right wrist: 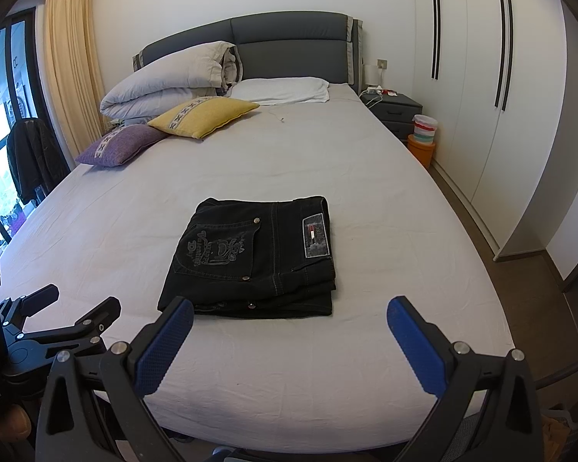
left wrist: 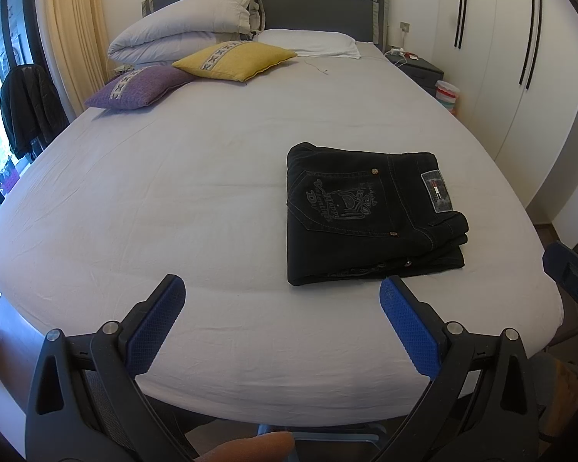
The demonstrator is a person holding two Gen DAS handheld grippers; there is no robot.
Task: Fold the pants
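Note:
Black jeans (left wrist: 370, 211) (right wrist: 258, 258) lie folded into a compact stack on the grey bed sheet (left wrist: 173, 192) (right wrist: 385, 250), back pocket with an embroidered crest facing up. My left gripper (left wrist: 283, 296) hovers open over the foot of the bed, to the left of and nearer than the jeans, with nothing between its blue pads. My right gripper (right wrist: 289, 317) is open too, just short of the stack's near edge, holding nothing. The left tool's black frame (right wrist: 57, 327) shows at the left of the right wrist view; the right tool (left wrist: 570, 269) shows at the right edge of the left wrist view.
At the head of the bed sit a folded duvet (left wrist: 189, 27), a white pillow (left wrist: 308, 42), a yellow cushion (left wrist: 235, 59) and a purple cushion (left wrist: 138, 86). A grey nightstand (right wrist: 397, 113) and stacked tubs (right wrist: 424, 134) stand to the right, beside white wardrobe doors (right wrist: 501, 96). A dark jacket (left wrist: 27, 107) hangs at the left.

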